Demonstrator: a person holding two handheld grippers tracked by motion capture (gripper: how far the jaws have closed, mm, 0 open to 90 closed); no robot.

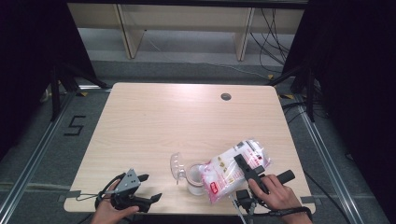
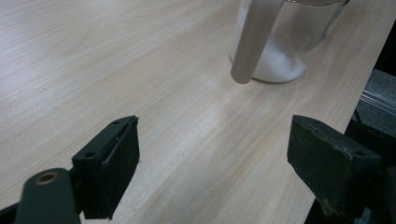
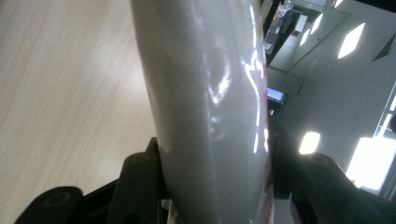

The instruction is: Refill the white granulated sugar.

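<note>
A clear plastic bag of white grains with red print hangs tilted, its low end over a clear glass jar near the table's front edge. My right gripper is shut on the bag; in the right gripper view the bag bulges between both jaws. The jar's clear lid stands swung open to its left. White grains lie in the jar bottom. My left gripper rests open at the front left, jaws pointing toward the jar, nothing between them.
A pale blurred bar hangs in front of the jar in the left gripper view. The wooden table has a cable hole at the back right. Its front edge lies just under both hands. Shelving and cables stand beyond it.
</note>
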